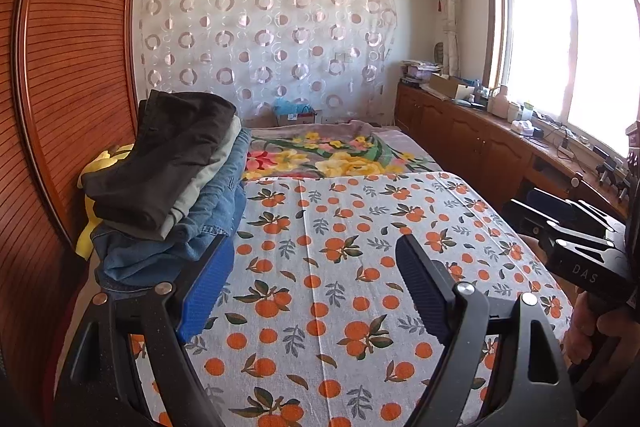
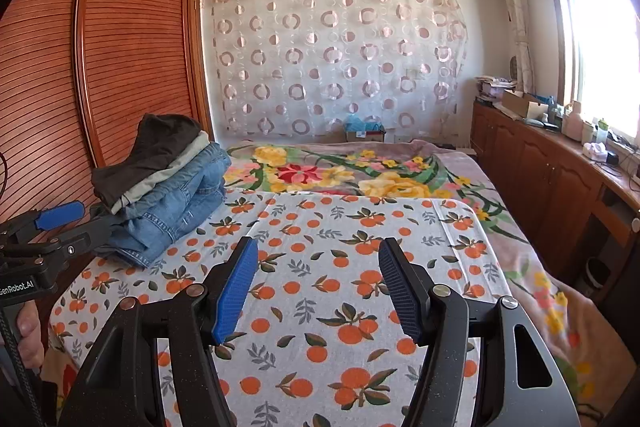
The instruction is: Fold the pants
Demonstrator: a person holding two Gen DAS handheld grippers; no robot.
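1. The bed (image 2: 532,267) carries everything here. An orange-print sheet (image 2: 320,267) covers its near half and a floral blanket (image 2: 360,171) its far half, with a slatted wardrobe (image 2: 132,39) close along the left edge.

2. Your pants sit in a stack (image 2: 160,187) at the sheet's far left corner, against the wardrobe. Blue jeans (image 1: 176,227) lie at the bottom, a pale grey pair (image 1: 208,179) in the middle and a dark pair (image 1: 168,155) on top.

3. Expect the denim to be the heaviest and stiffest of the three. It should hold a crease but will likely drag on the sheet. The dark top pair looks softer and lighter, and would probably slump if pinched by a single layer.

4. Take hold at a thick seam or waistband edge, where the cloth is doubled, not at mid-panel. Which garment edges face you cannot be told from here.

5. Your left hand-held gripper (image 1: 316,291) hovers just beside the stack's near edge, fingers spread and empty.

6. Your right hand-held gripper (image 2: 316,291) hangs over the bare middle of the sheet, likewise spread and holding nothing.
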